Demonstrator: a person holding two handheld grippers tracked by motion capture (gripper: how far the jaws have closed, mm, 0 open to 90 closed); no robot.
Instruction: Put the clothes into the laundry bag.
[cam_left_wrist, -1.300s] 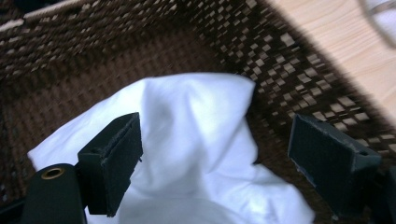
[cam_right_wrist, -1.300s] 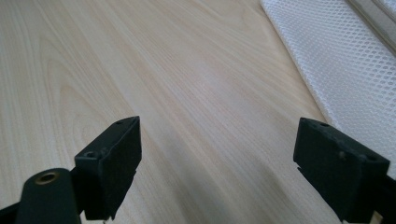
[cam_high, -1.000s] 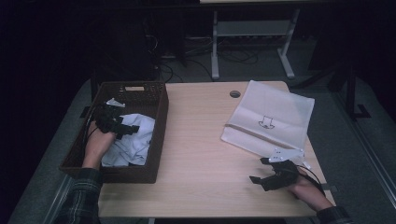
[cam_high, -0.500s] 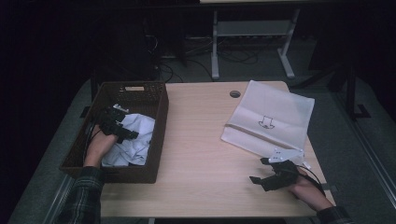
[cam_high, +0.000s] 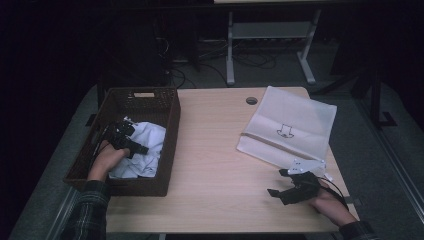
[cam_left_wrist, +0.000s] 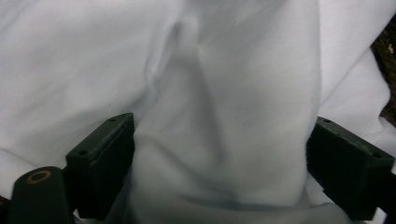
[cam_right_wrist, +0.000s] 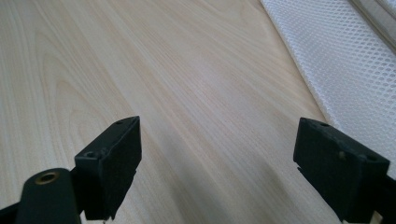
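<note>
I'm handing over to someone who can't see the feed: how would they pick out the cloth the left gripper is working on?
Start at the light wooden table, then go to the dark woven basket at its left end. The crumpled white cloth lies inside it, a fold bunched between the left gripper. The other white item, a flat mesh bag, lies smooth on the tabletop at the right.

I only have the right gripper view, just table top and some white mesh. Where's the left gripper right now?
Observer: The left gripper is down inside the brown basket at the table's left side.
Operator: Anything in that basket?
Observer: A crumpled white cloth, right under the gripper.
Operator: Has it grabbed the cloth?
Observer: A fold of the cloth sits between the jaws, which have just been opening and stand wide.
</note>
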